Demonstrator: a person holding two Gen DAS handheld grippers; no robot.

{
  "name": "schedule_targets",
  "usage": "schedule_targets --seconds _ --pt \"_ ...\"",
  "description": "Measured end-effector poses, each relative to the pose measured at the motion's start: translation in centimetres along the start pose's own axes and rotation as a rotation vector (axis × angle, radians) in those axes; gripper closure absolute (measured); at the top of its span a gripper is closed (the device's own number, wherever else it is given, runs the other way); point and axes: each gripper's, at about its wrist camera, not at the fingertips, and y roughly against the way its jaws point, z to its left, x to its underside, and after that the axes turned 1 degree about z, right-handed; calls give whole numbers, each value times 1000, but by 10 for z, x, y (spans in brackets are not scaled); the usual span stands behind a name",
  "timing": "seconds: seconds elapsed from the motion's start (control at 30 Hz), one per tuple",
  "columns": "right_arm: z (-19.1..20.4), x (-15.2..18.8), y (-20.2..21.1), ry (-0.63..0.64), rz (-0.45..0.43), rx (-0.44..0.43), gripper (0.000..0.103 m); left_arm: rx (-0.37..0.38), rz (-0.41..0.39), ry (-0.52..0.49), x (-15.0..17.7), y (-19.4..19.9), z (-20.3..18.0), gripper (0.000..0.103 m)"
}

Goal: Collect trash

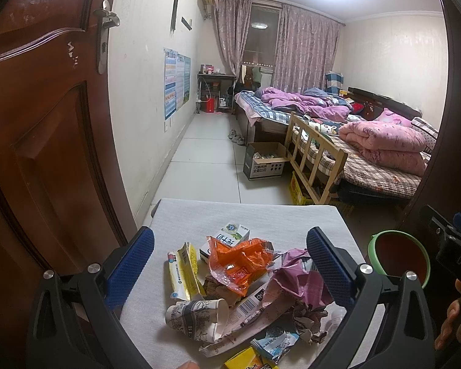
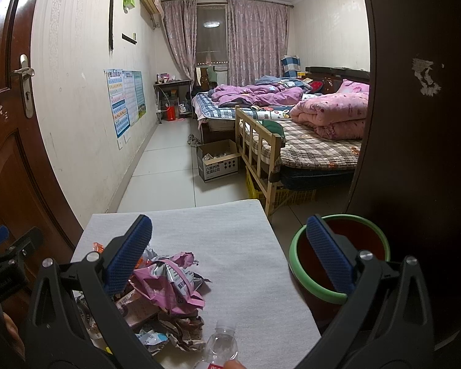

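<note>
Found one white-topped table (image 1: pixel 261 215) just inside the doorway, probably set there to put the trash within reach of both tools.

Found one green-rimmed bin (image 2: pixel 295 255) just beside the table's right edge, below the tabletop. Judged this placement to allow a short carry off the right edge and a drop into the opening. Saw nothing inside it from these views.

Counted two grippers. Held the left gripper (image 1: pixel 230 236) above the near half of the table, spread wide to either side of the pile and gripping nothing. Held the right gripper (image 2: pixel 229 223) near the near right corner, likewise wide apart and empty, one finger over the pile's right side and the other over the bin's rim. Judged both poses as a ready stance ahead of a first pick.

Found the trash pile (image 1: pixel 246 292) heaped on the near half of the table, none yet in the bin. Counted within it:
- one pink foil bag (image 2: pixel 169 286), crumpled, right side;
- one orange wrapper (image 1: pixel 239 264), on top;
- one yellow wrapper (image 1: pixel 186 270), left side;
- one crushed paper cup (image 1: pixel 196 310), near side;
- one milk carton (image 1: pixel 230 235), far side;
- one clear plastic bottle (image 2: pixel 222 343), apart, at the near edge.

Could not count the smaller scraps beneath.
</note>
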Motion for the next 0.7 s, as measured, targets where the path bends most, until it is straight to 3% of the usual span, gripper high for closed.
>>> schedule_targets --seconds 0.43,0.6,0.7 --pt "-1 2 -3 4 17 0 3 -5 0 0 0 -1 1 8" --pt "1 5 -7 37 68 -10 3 9 22 5 2 1 5 8" --pt "0 16 -12 101 117 4 3 18 74 -29 20 -2 10 8"
